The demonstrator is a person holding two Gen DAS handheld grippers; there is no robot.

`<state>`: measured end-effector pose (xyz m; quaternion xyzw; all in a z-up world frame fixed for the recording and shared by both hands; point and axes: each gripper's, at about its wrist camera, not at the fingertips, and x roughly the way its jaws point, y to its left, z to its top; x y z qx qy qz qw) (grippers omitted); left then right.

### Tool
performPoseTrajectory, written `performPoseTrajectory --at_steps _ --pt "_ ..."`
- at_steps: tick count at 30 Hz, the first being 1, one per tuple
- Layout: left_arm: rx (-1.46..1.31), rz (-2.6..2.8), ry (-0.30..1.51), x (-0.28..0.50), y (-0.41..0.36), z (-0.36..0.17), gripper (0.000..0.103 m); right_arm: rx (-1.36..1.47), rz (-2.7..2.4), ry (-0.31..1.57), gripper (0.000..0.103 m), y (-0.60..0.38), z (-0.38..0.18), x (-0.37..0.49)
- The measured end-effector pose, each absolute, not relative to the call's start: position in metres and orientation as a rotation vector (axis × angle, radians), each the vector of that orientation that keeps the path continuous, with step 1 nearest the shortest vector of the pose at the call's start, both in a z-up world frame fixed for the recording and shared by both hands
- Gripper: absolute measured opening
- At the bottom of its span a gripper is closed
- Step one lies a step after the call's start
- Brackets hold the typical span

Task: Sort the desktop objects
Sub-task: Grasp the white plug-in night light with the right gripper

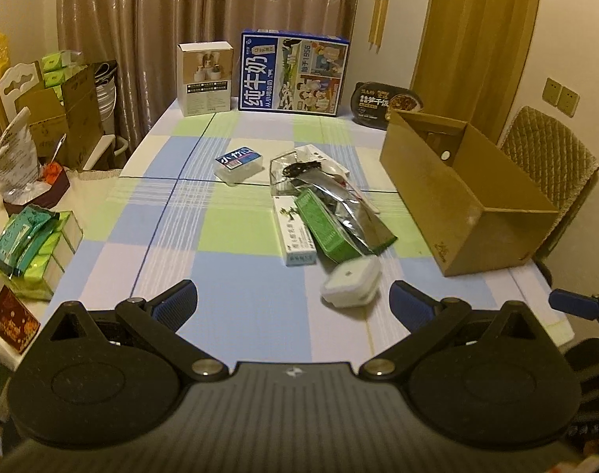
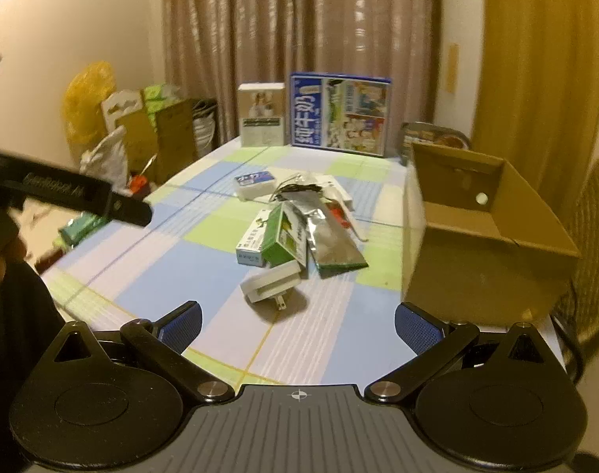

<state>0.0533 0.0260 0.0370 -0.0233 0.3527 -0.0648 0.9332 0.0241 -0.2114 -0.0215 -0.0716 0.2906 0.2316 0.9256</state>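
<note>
A pile of small objects lies mid-table: a white plug adapter (image 1: 350,282) (image 2: 272,285) nearest me, a green box (image 1: 327,228) (image 2: 279,236), a white tube box (image 1: 293,232), a silver foil pouch (image 1: 354,213) (image 2: 331,240), a clear bag with black cable (image 1: 299,167) and a white case with blue label (image 1: 238,163) (image 2: 254,185). An open cardboard box (image 1: 457,193) (image 2: 484,244) stands at the right. My left gripper (image 1: 293,301) is open and empty, just short of the adapter. My right gripper (image 2: 297,325) is open and empty, near the adapter.
A blue milk carton box (image 1: 293,73), a white product box (image 1: 205,79) and a black meal tray (image 1: 386,102) stand along the table's far edge. Tissue packs (image 1: 27,248) and cartons crowd the left side. A padded chair (image 1: 551,157) stands behind the cardboard box.
</note>
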Motion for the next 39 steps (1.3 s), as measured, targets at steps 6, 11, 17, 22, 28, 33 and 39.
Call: performPoseTrajectory --at_steps 6,11,17,22,28,33,39 --pt "-0.045 -0.137 0.748 0.091 0.037 0.023 0.102 -0.188 0.514 0.591 0.101 -0.201 -0.037 0.054" --pt "0.0 -0.137 0.785 0.128 0.038 0.005 0.102 -0.272 0.587 0.612 0.101 -0.181 -0.06 0.081" --pt "0.028 -0.193 0.783 0.176 0.036 -0.013 0.102 -0.354 0.686 0.63 0.101 -0.166 -0.082 0.11" --pt "0.042 -0.239 0.744 0.206 0.038 -0.033 0.102 -0.397 0.711 0.651 0.101 -0.156 -0.103 0.138" --pt "-0.029 -0.254 0.823 0.227 0.052 -0.063 0.101 -0.408 0.756 0.673 0.095 -0.153 -0.127 0.161" --pt "-0.013 -0.275 0.819 0.238 0.053 -0.067 0.101 -0.365 0.753 0.726 0.084 -0.156 -0.139 0.177" --pt "-0.019 -0.309 0.847 0.248 0.046 -0.073 0.101 -0.342 0.77 0.72 0.078 -0.154 -0.14 0.182"
